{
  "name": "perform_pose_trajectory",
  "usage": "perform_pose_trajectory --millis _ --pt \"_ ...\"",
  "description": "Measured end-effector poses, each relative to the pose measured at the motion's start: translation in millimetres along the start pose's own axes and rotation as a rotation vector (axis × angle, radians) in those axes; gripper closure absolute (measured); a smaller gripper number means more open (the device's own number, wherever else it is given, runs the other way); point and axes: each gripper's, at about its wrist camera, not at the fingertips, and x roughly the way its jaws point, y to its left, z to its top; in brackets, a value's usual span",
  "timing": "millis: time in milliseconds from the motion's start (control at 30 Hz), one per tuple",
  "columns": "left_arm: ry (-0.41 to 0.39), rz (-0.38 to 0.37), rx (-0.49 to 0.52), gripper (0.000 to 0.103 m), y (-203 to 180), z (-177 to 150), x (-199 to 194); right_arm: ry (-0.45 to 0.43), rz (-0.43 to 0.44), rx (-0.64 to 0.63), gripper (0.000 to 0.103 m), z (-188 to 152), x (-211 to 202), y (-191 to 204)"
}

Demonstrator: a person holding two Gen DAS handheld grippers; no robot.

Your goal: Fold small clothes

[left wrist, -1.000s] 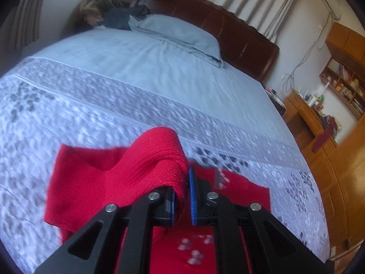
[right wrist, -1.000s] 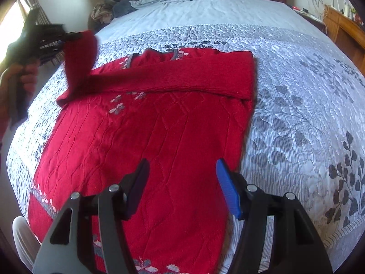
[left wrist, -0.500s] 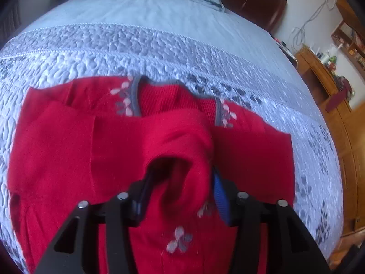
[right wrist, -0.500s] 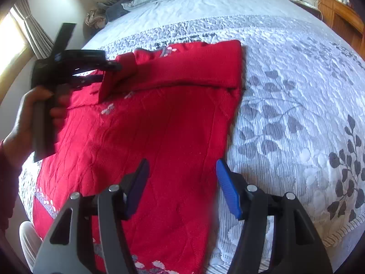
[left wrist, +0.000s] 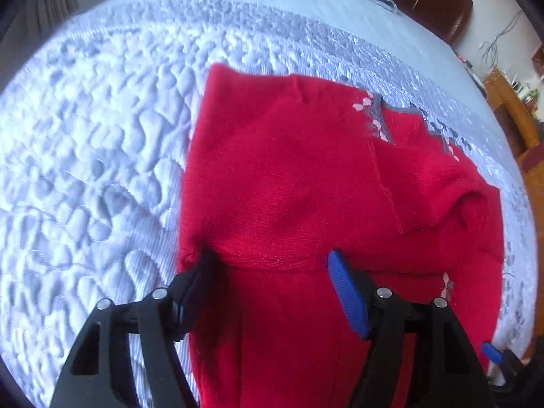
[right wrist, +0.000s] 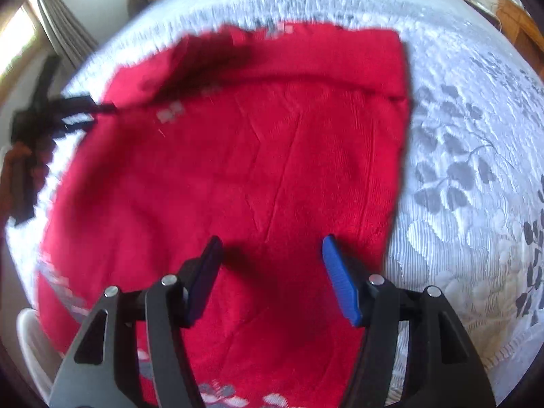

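Lying flat on the bed (right wrist: 476, 108), the red sweater (right wrist: 272, 156) fills the middle of the right wrist view, its collar end toward 12 o'clock and its patterned hem at 6 o'clock. At 9 o'clock of that view the left gripper (right wrist: 102, 108) shows dark and blurred in a hand (right wrist: 17, 159), at the sweater's left shoulder edge. In its own view the left gripper (left wrist: 270, 265) hangs low over the folded sleeve (left wrist: 289, 187), which lies across the chest; the fingers have just been opening and now stand wide, the black one (left wrist: 200, 272) at the sleeve's left edge, the blue one (left wrist: 346, 292) over red knit, nothing pinched between them. The grey collar (left wrist: 379, 115) sits at 1 o'clock. The right gripper (right wrist: 272, 255) hovers over the sweater's lower half, its fingers wide too and gripping nothing, the blue one (right wrist: 340, 282) near the sweater's right edge. The grey-leafed quilt (right wrist: 459, 183) spreads out toward 3 o'clock.
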Motion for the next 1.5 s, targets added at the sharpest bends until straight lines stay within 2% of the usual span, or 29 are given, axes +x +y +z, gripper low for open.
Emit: perform_pose_trajectory --millis 33,67,100,133,233,333,367,467,500,567,633,700,767,800,867,933,1000,1067,1100,1133,1267,1367,1500 --pt "0.009 -0.017 0.003 0.024 2 1 1 0.011 -0.010 -0.009 0.036 1 2 3" --pt "0.028 -0.024 0.023 0.021 0 3 4 0.036 -0.023 -0.011 0.036 6 2 7" --pt "0.041 -0.014 0.050 0.018 -2 3 6 0.052 -0.031 -0.009 0.036 10 2 9" --pt "0.049 -0.002 0.079 0.015 -6 3 9 0.064 -0.038 -0.008 0.042 16 0 13" --pt "0.043 0.043 0.160 0.010 -18 -5 15 0.055 0.022 -0.048 0.045 47 -15 36" --pt "0.004 0.054 0.193 0.008 -20 -12 17 0.043 0.077 -0.117 0.045 98 -30 76" --pt "-0.011 0.050 0.197 0.008 -19 -14 16 0.056 0.104 -0.127 0.045 120 -29 90" --pt "-0.035 0.035 0.193 0.008 -17 -17 15 0.110 0.112 -0.125 0.049 175 -9 116" --pt "-0.042 0.038 0.187 0.009 -16 -17 13 0.126 0.102 -0.126 0.051 188 1 123" --pt "-0.065 0.061 0.168 0.023 -13 -19 2 0.169 0.076 -0.116 0.051 215 28 134" --pt "-0.108 0.054 0.101 0.033 -3 -21 -13 0.200 0.098 -0.101 0.054 229 54 143" --pt "-0.157 0.033 0.046 0.038 9 -22 -23 0.231 0.122 -0.081 0.054 236 76 150" --pt "-0.175 0.029 0.011 0.048 18 -20 -22 0.252 0.103 -0.086 0.054 238 95 157" --pt "-0.186 0.026 -0.015 0.049 21 -18 -22 0.255 0.097 -0.087 0.054 238 100 159" --pt "-0.220 -0.002 -0.059 0.049 25 -15 -24 0.278 0.082 -0.086 0.053 237 114 160" --pt "-0.209 0.018 -0.053 0.049 24 -13 -18 0.289 0.071 -0.098 0.052 238 122 161" --pt "-0.199 0.042 -0.048 0.049 24 -10 -9 0.292 0.051 -0.118 0.055 239 127 164" --pt "-0.195 0.059 -0.045 0.049 22 -9 -7 0.280 0.011 -0.161 0.067 238 129 170" --pt "-0.191 0.063 -0.045 0.049 21 -9 -6 0.270 -0.006 -0.175 0.083 237 128 172" --pt "-0.186 0.064 -0.047 0.048 19 -8 -4 0.258 -0.009 -0.177 0.093 237 124 171" --pt "-0.177 0.054 -0.056 0.048 25 -8 -2 0.188 0.086 -0.091 0.096 243 94 145" --pt "-0.190 0.084 -0.036 0.048 19 -10 0 0.123 0.147 -0.038 0.096 242 58 104" --pt "-0.212 0.122 -0.031 0.047 12 -12 3 0.049 0.144 0.036 0.096 233 22 40"
